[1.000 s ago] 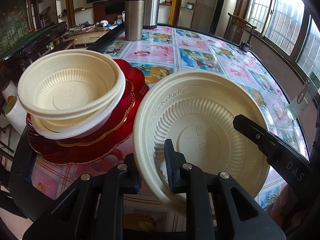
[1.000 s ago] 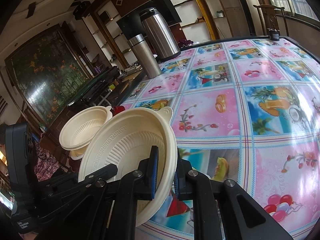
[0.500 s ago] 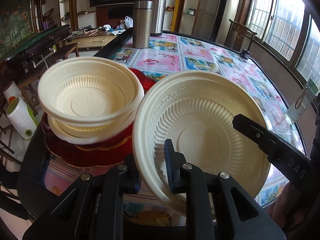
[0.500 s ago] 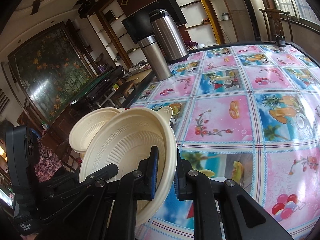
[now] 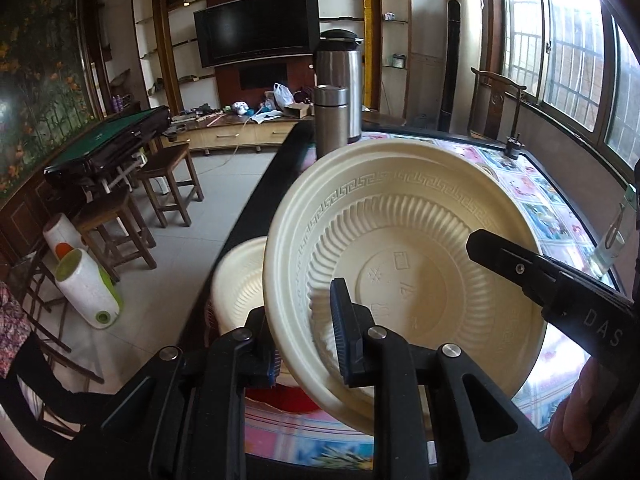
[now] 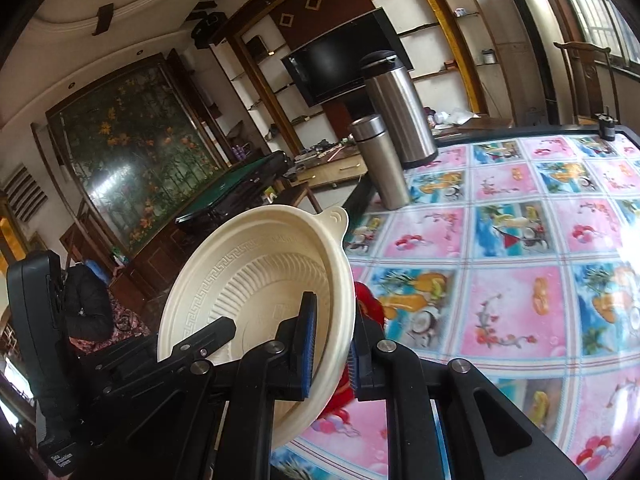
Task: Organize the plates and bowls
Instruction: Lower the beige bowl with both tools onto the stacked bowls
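Large bowl: a cream plastic bowl (image 5: 404, 264) with a key-pattern rim, lifted clear of the counter (image 6: 520, 280) and tilted — its open face turned toward the left wrist camera; one small tab handle shows at its far edge in the right wrist view.
Left gripper (image 5: 304, 344): fingers clamped across the near rim of the large bowl, one pad inside the wall, the other outside; the hold is narrow and sits right at the lip.
Right gripper (image 6: 330, 346): fingers pinched on the opposite rim of the same bowl, blue pads either side of the wall; so both tools carry one bowl between them.
Stack: a smaller cream bowl (image 5: 240, 284) shows below and to the left of the large one, with a strip of red plate (image 5: 288, 398) under it, near the counter edge; how many pieces lie in that stack I cannot tell from here.
Step in hand: as I judge it, carrying the large bowl to its place among the plates and bowls.
How to do it well: level the bowl before lowering; keep both grips equal so the thin rim does not flex or twist; centre it over its target — then release one side only after the base is seated.
Risk: the stack sits close to the counter edge; a sideways nudge could push it off.
Bystanders: two steel flasks (image 6: 380, 160) stand well apart, at the far end.
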The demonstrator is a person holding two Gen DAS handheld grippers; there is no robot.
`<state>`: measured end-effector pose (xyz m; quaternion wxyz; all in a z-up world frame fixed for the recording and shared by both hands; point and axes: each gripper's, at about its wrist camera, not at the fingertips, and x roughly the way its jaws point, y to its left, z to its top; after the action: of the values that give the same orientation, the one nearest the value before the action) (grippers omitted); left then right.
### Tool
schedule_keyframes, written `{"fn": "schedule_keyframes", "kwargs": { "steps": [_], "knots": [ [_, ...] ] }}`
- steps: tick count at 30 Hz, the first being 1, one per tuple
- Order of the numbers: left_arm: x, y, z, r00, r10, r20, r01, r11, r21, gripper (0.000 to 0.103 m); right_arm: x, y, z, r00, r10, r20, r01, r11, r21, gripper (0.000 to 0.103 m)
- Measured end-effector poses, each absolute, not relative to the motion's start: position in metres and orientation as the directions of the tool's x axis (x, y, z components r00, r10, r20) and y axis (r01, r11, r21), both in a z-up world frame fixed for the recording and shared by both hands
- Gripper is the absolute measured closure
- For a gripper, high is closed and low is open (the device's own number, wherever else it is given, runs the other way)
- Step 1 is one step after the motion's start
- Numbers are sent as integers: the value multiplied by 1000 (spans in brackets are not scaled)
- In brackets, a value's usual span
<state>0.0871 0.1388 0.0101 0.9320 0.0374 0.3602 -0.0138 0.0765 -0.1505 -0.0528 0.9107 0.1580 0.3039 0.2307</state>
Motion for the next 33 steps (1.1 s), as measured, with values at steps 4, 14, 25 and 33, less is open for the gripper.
{"fn": "schedule_keyframes", "kwargs": {
  "steps": [4, 14, 25, 33],
  "knots": [
    [105, 152, 16, 733, 47, -678, 37, 993, 110, 84, 96, -131, -50, 686, 535, -492, -326, 832, 449, 89],
    [142, 175, -17, 618, 95, -780, 12, 991, 131, 84, 139, -97, -90, 605, 543, -582, -272, 828, 490, 90],
    [148, 188, -57, 525, 84, -847, -17, 996, 88, 80, 147, -74, -127, 546, 521, -656, -269, 851, 452, 89],
    [148, 189, -71, 501, 50, -864, -9, 999, 52, 71, 132, -70, -114, 604, 467, -646, -320, 884, 340, 82]
  ]
}}
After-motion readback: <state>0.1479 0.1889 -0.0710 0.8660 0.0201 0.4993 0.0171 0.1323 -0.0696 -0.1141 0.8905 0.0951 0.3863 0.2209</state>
